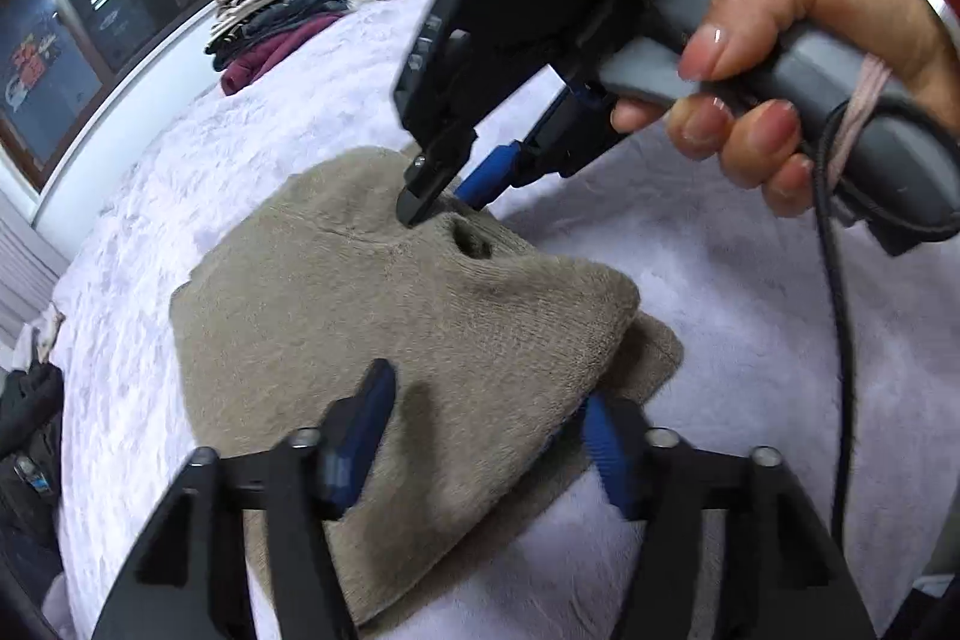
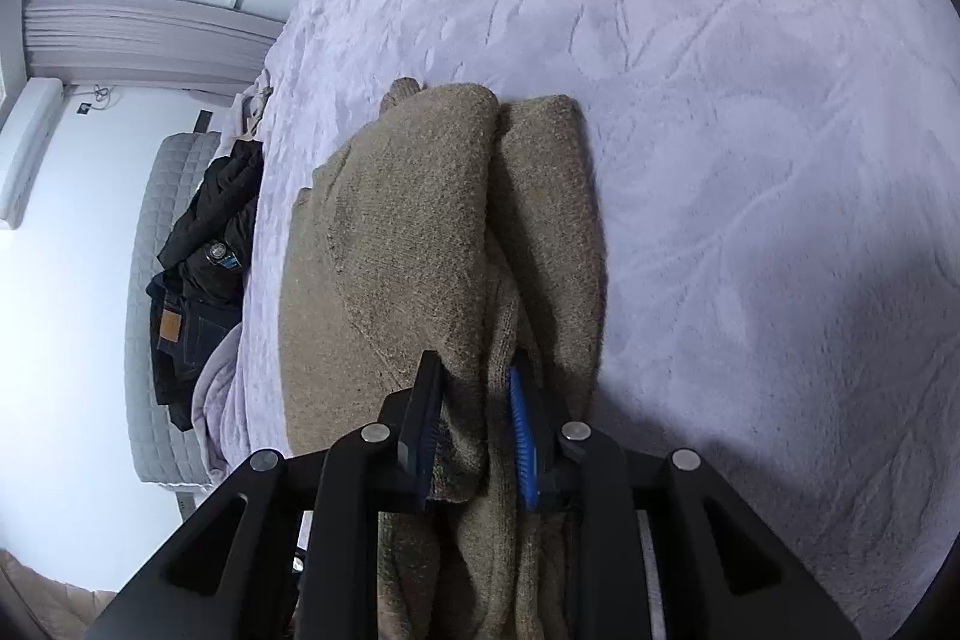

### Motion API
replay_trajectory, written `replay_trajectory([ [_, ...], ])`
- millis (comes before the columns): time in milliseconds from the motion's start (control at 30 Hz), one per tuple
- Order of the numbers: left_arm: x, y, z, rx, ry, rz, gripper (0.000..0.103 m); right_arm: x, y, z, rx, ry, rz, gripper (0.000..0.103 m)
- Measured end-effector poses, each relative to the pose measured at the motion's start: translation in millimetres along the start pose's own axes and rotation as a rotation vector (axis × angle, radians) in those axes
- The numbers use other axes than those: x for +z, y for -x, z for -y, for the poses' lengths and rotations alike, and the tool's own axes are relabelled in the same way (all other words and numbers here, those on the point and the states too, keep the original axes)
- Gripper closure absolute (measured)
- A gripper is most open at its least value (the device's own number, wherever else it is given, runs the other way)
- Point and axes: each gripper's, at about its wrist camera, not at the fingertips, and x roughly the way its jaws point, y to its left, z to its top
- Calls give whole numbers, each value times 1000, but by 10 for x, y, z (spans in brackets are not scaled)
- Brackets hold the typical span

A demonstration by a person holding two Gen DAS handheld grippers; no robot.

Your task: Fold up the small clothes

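Note:
A taupe knitted sweater point(image 1: 336, 316) lies folded in a bundle on the lilac plush bedspread point(image 1: 720, 280). My left gripper point(image 1: 486, 430) stands open over the bundle's near edge, its blue-padded fingers spread wide with cloth between them, not pressed. The right gripper point(image 1: 444, 202), held by a person's hand point(image 1: 780, 100), pinches the far side of the bundle, beside a small hole-like pucker in the knit. In the right wrist view the right gripper point(image 2: 474, 430) is shut on a raised fold of the sweater point(image 2: 420, 220), which fills the gap between the pads.
A stack of folded clothes point(image 1: 276, 22) sits at the far end of the bed below a dark window point(image 1: 72, 10). Dark garments point(image 2: 204, 268) hang over the bed's left edge. A black cable point(image 1: 840, 340) trails from the right handle. Bare bedspread point(image 2: 750, 100) stretches to the right.

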Motion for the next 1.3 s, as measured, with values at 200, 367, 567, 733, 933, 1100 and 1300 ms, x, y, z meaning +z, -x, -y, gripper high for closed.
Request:
replay_trajectory([
  [200, -13, 256, -490, -31, 147, 14, 38, 197, -52, -85, 122, -2, 5, 70],
  [367, 24, 97, -1299, 70, 401, -10, 12, 331, -248, -48, 254, -62, -24, 37],
  [567, -37, -16, -1970, 13, 580, -18, 12, 438, -456, -125, 141, -72, -62, 76],
  [733, -7, -287, -2152, 35, 550, -96, 12, 305, -48, -470, 141, 118, 59, 85],
  [933, -142, -721, -1759, 3, 533, -167, 12, 323, -38, -285, -112, 157, 36, 85],
  [1100, -168, -710, -1688, -2, 568, -165, 12, 167, 31, -199, -218, 121, 35, 58],
  [1300, -149, -672, -1717, -10, 568, -167, 12, -413, 413, -460, -39, 146, 29, 58],
])
